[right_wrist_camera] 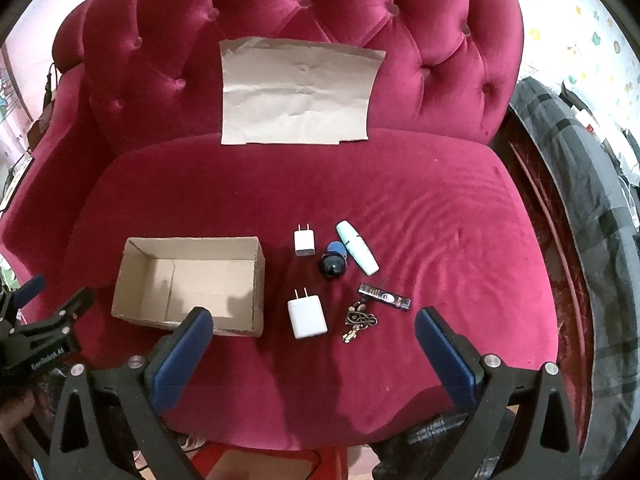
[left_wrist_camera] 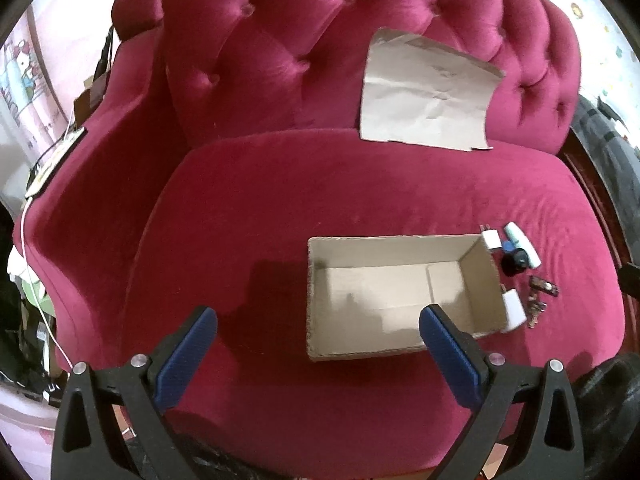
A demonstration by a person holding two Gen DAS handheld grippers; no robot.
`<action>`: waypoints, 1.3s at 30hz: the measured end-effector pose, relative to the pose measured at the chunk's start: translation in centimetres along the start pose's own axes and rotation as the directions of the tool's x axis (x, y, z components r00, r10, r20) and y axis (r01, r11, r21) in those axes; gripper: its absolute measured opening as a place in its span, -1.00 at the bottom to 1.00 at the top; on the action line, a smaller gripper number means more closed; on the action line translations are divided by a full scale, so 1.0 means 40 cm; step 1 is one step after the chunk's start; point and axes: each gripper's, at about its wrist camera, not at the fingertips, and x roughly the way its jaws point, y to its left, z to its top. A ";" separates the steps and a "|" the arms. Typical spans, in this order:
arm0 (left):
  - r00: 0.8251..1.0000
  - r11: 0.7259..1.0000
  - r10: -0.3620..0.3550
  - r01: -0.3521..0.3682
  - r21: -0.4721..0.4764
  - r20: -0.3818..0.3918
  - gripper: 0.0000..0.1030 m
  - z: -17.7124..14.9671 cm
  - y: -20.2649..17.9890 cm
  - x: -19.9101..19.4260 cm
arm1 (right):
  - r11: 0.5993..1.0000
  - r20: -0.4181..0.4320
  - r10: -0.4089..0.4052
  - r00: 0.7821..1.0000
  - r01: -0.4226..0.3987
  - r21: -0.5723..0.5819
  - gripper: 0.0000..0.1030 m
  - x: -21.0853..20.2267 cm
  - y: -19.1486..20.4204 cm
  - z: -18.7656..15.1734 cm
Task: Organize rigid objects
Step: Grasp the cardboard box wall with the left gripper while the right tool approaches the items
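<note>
Status: the task stands at its opening step. The cardboard box sits open and empty on the seat cushion of the red armchair. All the rigid items lie loose on the cushion to the right of the box; none is inside it.

Item layout, right wrist view:
- Small white charger, near the far right corner of the box, prongs pointing toward the backrest.
- Large white charger, just beside the near right corner of the box, prongs also toward the backrest.
- Dark round object with a blue cap, between the small charger and the pale green tube; it appears to touch the tube.
- Small dark tube, lying flat nearer the front edge.
- Metal keyring charm, just beside the dark tube.

A creased brown paper sheet leans against the backrest, well apart from the items.

Claw state: the left claw has its jaws wide apart and holds nothing; it hovers over the near edge of the box. The right claw is likewise spread and empty, hovering in front of the large charger.

Next move, as judged: lower the right claw over the large white charger, the closest item, aligning the pads across its flat sides. The soft cushion may yield under pressure, so descend squarely before closing, then carry the charger left into the box.
</note>
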 end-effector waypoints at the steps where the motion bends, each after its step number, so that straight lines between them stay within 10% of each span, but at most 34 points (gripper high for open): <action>1: 1.000 1.000 0.002 -0.002 -0.002 -0.003 1.00 0.001 0.008 0.012 | 1.000 -0.005 -0.006 1.000 0.006 0.003 1.00 0.013 -0.002 0.001; 27: 0.992 1.000 0.016 -0.019 -0.023 -0.128 0.99 -0.036 0.080 0.319 | 0.998 -0.066 -0.033 0.997 0.036 0.043 0.99 0.213 -0.036 0.026; 39: 0.984 0.999 -0.053 0.052 -0.008 -0.169 -0.23 -0.058 0.083 0.368 | 0.997 -0.092 -0.040 0.995 0.045 0.060 0.99 0.255 -0.049 0.025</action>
